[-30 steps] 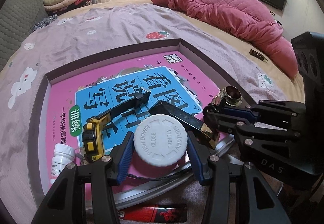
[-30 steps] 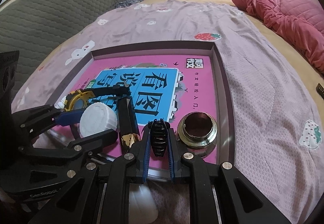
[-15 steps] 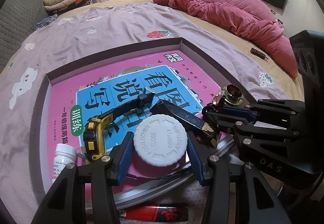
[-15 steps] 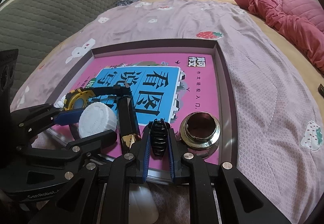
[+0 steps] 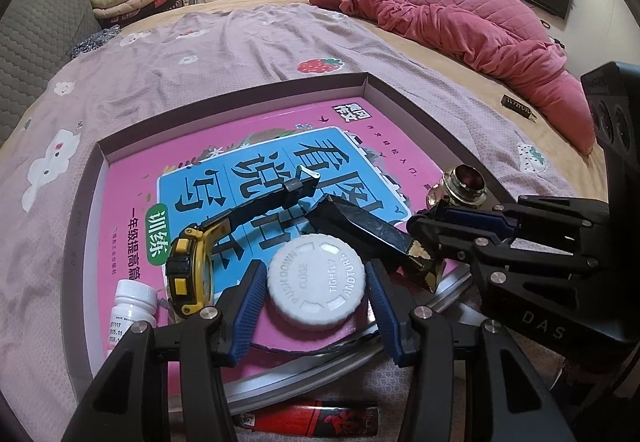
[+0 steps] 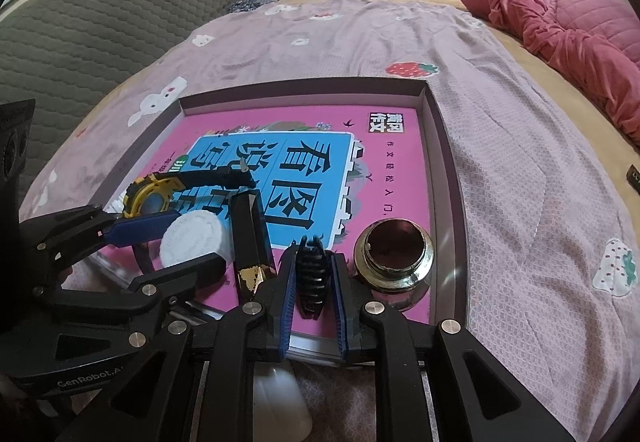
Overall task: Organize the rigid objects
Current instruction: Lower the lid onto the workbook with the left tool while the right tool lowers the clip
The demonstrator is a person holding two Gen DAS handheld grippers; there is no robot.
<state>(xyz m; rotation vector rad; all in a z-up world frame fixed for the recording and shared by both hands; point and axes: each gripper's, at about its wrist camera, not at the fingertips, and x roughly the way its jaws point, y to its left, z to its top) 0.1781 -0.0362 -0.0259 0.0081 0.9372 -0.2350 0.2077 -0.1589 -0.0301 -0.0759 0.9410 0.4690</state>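
Right gripper (image 6: 313, 278), low centre of its frame, clamps the black hair clip (image 6: 312, 274) over the tray (image 6: 448, 162), seemingly to place it; left gripper (image 5: 314, 292) brackets the white cap (image 5: 316, 282), contact unclear.

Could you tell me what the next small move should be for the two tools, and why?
Probably open the right tool: the black hair clip it grips already rests on the pink book inside the tray, beside the metal fitting.
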